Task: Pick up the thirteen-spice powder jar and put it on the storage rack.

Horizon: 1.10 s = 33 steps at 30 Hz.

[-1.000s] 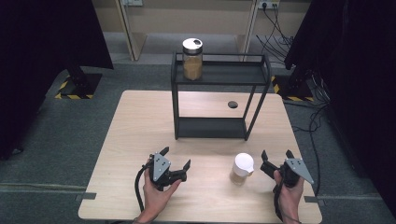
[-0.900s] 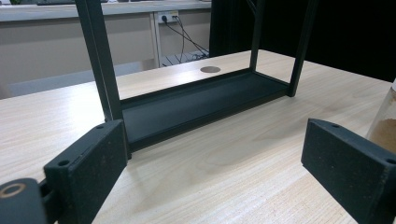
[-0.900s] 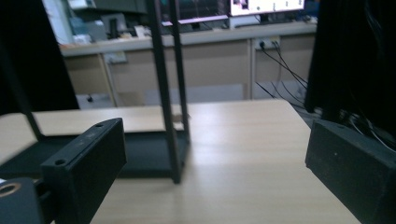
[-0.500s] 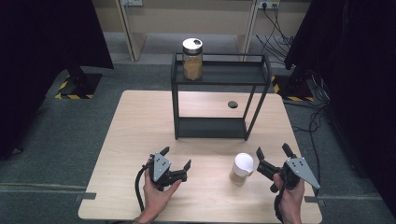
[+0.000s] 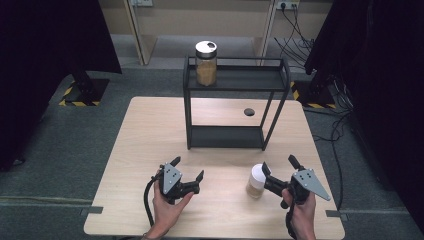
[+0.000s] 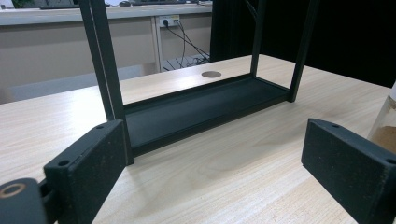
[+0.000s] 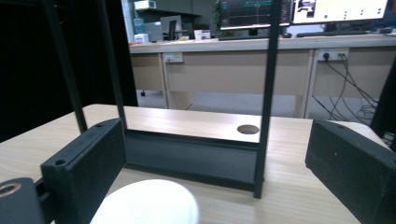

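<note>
A small jar (image 5: 256, 181) with a white lid and brown contents stands on the table's near right part. My right gripper (image 5: 278, 163) hovers just right of it, open; its left fingertip is close to the lid. In the right gripper view the white lid (image 7: 149, 204) sits low between the spread jaws of the right gripper (image 7: 217, 158), nearer the left jaw and untouched. My left gripper (image 5: 188, 168) rests open near the front left with nothing in it. In the left gripper view the left gripper (image 6: 217, 154) faces the rack, and the small jar (image 6: 385, 125) peeks in at the right edge.
A black two-tier rack (image 5: 225, 136) stands mid-table, with a taller white-lidded jar (image 5: 206, 62) at the left end of its top shelf. A round cable hole (image 5: 248, 112) lies behind the rack. Cables and desks stand beyond the table.
My right gripper has shifted left toward the small jar and risen a little. The left gripper and both jars have stayed put.
</note>
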Each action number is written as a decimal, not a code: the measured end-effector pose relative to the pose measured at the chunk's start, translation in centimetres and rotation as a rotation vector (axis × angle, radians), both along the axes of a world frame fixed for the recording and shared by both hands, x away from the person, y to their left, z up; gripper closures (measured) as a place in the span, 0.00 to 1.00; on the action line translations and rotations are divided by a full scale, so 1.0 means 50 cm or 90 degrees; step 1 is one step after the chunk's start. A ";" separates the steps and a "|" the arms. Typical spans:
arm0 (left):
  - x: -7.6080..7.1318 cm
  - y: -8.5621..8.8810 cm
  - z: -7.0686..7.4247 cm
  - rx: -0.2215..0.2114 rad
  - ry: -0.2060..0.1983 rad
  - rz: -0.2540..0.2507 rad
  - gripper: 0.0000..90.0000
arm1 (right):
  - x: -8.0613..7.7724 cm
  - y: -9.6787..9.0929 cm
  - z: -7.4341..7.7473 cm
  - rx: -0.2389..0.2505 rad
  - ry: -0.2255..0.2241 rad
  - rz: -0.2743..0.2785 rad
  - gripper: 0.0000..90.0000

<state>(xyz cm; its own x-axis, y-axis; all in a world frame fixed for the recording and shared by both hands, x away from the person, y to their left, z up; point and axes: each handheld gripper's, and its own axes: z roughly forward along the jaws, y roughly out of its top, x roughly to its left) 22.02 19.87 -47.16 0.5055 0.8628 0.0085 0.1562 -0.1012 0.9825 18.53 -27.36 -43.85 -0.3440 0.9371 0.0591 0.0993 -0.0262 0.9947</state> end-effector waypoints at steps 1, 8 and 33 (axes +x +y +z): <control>0.000 0.000 0.000 0.001 0.000 0.000 0.07 | 0.000 0.001 0.000 -0.001 0.000 0.004 0.06; 0.000 0.000 0.000 0.002 -0.001 0.000 0.07 | -0.001 0.010 0.000 -0.011 0.000 0.027 0.06; 0.000 0.002 0.002 0.001 -0.001 0.001 0.07 | 0.003 0.036 -0.027 -0.060 0.040 0.054 0.08</control>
<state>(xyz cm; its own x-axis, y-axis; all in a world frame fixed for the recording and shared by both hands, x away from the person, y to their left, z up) 22.00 19.97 -47.06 0.5043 0.8635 0.0110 0.1551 -0.1031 0.9825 18.68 -25.56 -45.23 -0.4200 0.9075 -0.0038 0.1589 0.0777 0.9842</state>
